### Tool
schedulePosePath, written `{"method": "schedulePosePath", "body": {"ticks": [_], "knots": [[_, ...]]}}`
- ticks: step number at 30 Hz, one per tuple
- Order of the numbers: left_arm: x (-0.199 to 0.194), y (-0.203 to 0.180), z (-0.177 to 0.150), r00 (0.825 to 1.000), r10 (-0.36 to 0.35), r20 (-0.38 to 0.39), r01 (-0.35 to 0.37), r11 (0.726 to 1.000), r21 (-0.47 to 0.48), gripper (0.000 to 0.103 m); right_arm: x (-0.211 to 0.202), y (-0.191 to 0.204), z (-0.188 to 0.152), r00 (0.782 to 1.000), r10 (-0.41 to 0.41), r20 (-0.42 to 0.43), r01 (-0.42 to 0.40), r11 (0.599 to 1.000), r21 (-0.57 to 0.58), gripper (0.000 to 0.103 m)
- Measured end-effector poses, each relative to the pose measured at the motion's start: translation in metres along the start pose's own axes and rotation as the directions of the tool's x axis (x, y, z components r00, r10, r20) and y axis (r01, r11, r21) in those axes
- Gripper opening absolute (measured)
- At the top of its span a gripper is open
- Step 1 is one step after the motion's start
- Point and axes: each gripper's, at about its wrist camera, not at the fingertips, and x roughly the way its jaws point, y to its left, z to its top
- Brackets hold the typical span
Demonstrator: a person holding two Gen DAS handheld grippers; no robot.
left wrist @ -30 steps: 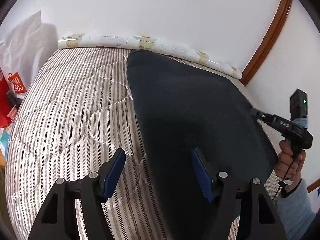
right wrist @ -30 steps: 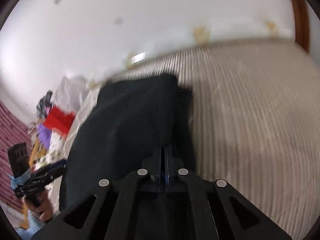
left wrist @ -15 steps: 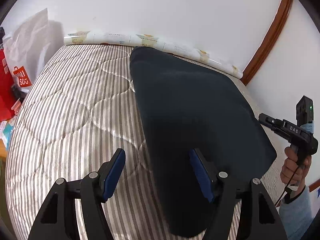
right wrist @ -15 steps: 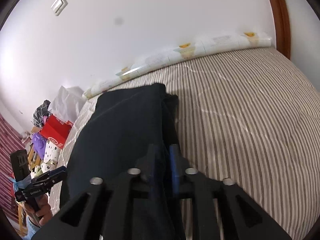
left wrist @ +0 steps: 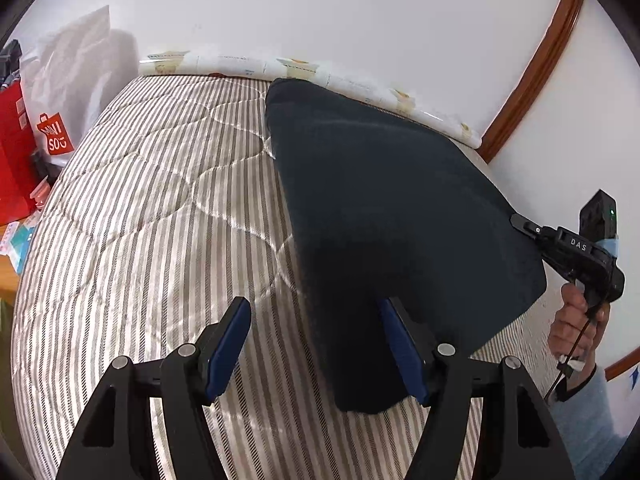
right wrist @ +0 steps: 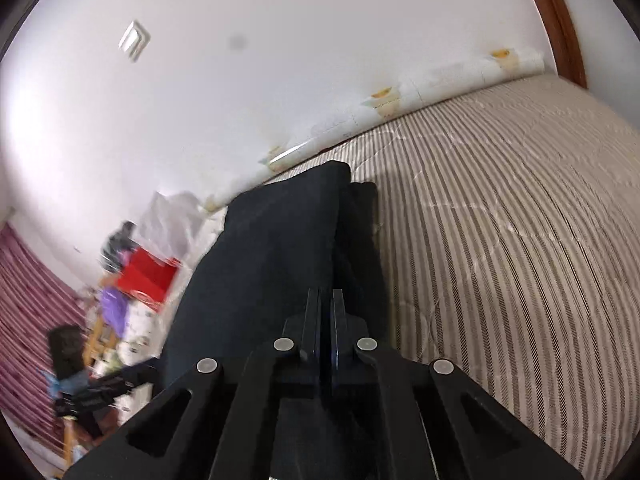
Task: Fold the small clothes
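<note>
The dark garment [left wrist: 384, 216] is apparently pinched at its right edge by the closed right gripper [right wrist: 326, 320]; the left gripper [left wrist: 316, 344] is spread open at its near-left edge.

Striped, quilted mattress [left wrist: 160, 216] against plain white walls [left wrist: 320, 12]; brown wooden trim [left wrist: 532, 68] up the corner. Patterned roll [left wrist: 248, 68] along the far edge (pale, printed). Red bag [left wrist: 14, 152] and white bag [left wrist: 76, 68] at one side.

One dark garment [left wrist: 384, 208], one striped mattress [left wrist: 160, 216], two grippers: left gripper [left wrist: 316, 340], right gripper [right wrist: 326, 316].
</note>
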Motion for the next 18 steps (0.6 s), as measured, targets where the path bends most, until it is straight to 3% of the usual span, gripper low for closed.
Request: {"method": "schedulePosePath", "body": {"ticks": [3, 11, 14, 18], "knots": [[-0.003, -0.001, -0.004, 1.000, 0.008, 0.001, -0.008, 1.000, -0.002, 0.066, 0.001, 0.007, -0.002, 0.999, -0.043, -0.027, 0.043, 0.999, -0.031, 0.003], [-0.013, -0.006, -0.023, 0.999, 0.031, 0.009, -0.032, 0.999, 0.025, 0.066, -0.028, 0.025, -0.020, 0.976, -0.217, 0.021, 0.218, 0.967, -0.130, 0.008], [-0.015, -0.007, -0.030, 0.999, 0.037, 0.007, -0.037, 0.999, 0.023, 0.066, -0.040, 0.032, -0.027, 0.972, -0.233, 0.026, 0.234, 0.956, -0.176, 0.008], [-0.022, -0.013, -0.038, 0.999, 0.053, 0.011, -0.053, 0.998, 0.045, 0.066, -0.051, 0.040, -0.037, 0.967, -0.254, 0.029, 0.254, 0.946, -0.202, 0.017]]}}
